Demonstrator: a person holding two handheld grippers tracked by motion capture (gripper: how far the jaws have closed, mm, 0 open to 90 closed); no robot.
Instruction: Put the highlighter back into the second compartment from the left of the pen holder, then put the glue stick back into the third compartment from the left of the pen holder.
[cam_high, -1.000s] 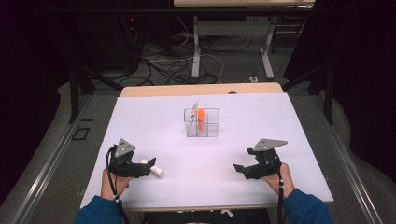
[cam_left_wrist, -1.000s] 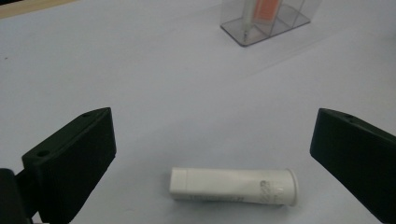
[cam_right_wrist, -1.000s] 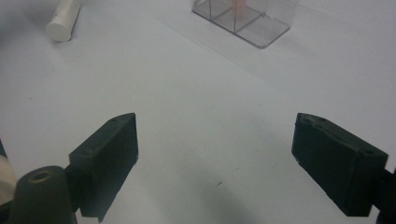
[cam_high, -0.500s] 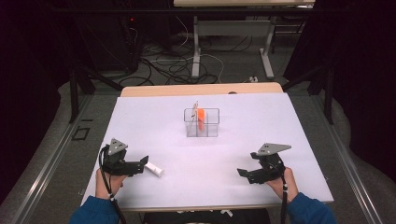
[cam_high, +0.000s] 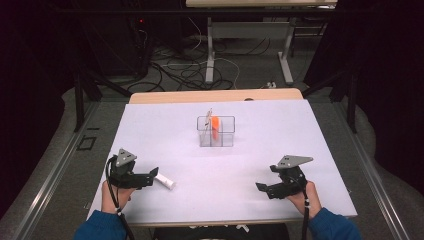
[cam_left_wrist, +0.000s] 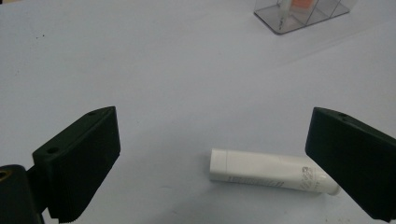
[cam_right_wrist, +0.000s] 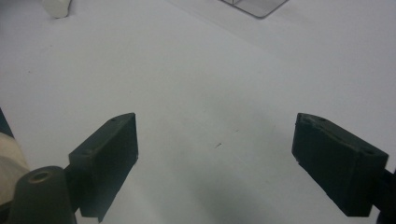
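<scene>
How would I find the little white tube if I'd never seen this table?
Look at the big white table, near its front left. Right beside the left gripper lies the white tube, flat on its side. Its neighbour, the clear box, stands mid-table.

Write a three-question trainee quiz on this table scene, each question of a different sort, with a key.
1. True or false: the left gripper is clamped on the white tube.
2. Multiple choice: the orange item stands in A) the clear divided box, B) the right gripper, C) a metal bowl.
3. Short answer: how does the white tube lie on the white table?

Key:
1. False. Its jaws stand wide open, the tube lying flat just ahead of them.
2. A.
3. On its side, apart from the clear divided box and near the left gripper.
</scene>
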